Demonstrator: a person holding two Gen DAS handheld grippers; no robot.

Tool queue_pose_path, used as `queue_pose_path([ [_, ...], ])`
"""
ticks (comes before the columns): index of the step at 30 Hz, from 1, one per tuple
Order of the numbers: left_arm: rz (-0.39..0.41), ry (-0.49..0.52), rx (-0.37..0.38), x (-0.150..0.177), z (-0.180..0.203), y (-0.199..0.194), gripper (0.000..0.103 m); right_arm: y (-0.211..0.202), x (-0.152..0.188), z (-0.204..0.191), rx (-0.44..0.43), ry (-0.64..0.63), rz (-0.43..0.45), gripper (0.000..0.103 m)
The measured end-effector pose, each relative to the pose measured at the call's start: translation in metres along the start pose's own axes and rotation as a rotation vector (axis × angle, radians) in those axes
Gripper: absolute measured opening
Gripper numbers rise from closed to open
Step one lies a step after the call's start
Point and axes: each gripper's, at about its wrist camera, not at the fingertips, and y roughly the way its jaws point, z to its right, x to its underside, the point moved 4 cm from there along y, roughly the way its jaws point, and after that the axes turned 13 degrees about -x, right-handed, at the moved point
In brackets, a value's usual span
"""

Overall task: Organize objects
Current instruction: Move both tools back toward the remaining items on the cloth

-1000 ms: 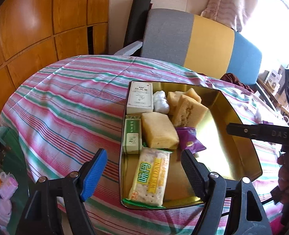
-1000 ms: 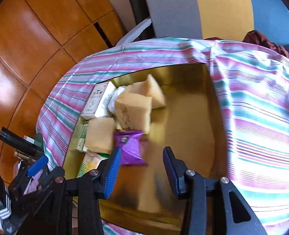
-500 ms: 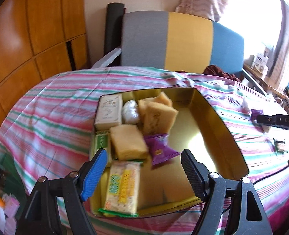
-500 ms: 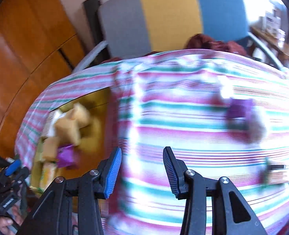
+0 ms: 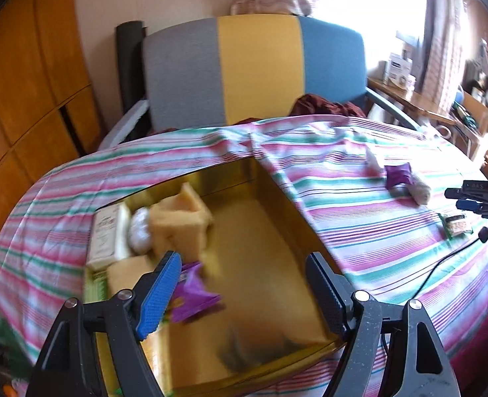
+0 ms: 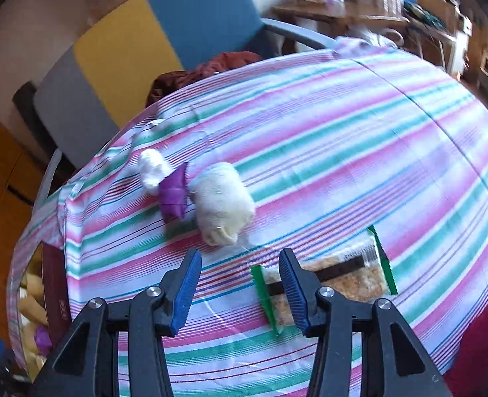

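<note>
Over the striped tablecloth (image 6: 343, 139), the right gripper (image 6: 240, 284) is opening its empty jaws above a clear, green-edged cracker packet (image 6: 343, 281) lying flat, near a cream soft roll (image 6: 222, 205) and purple wrapper (image 6: 174, 195). The packet looks light, crinkly and brittle inside; pinching a sealed edge seems safest. The left gripper (image 5: 244, 294) hangs open and empty over the gold tin (image 5: 270, 231).

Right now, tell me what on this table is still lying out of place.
Four snacks lie loose on the striped tablecloth, outside the gold tin: a white wrapped piece, a purple packet, a cream roll bunched together, and a green-edged cracker pack apart, nearer the camera.
</note>
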Motion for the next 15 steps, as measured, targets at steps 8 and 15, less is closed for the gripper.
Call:
queue_pose_path([
  [8,0.0,0.065,0.087,-0.038,0.061,0.012,0.078,-0.009,0.001,0.025,0.001,0.123,0.013,0.049],
  [15,-0.062,0.1,0.164,-0.069,0.118,0.04,0.078,-0.012,0.004,0.023,-0.04,0.131,0.0,0.049],
])
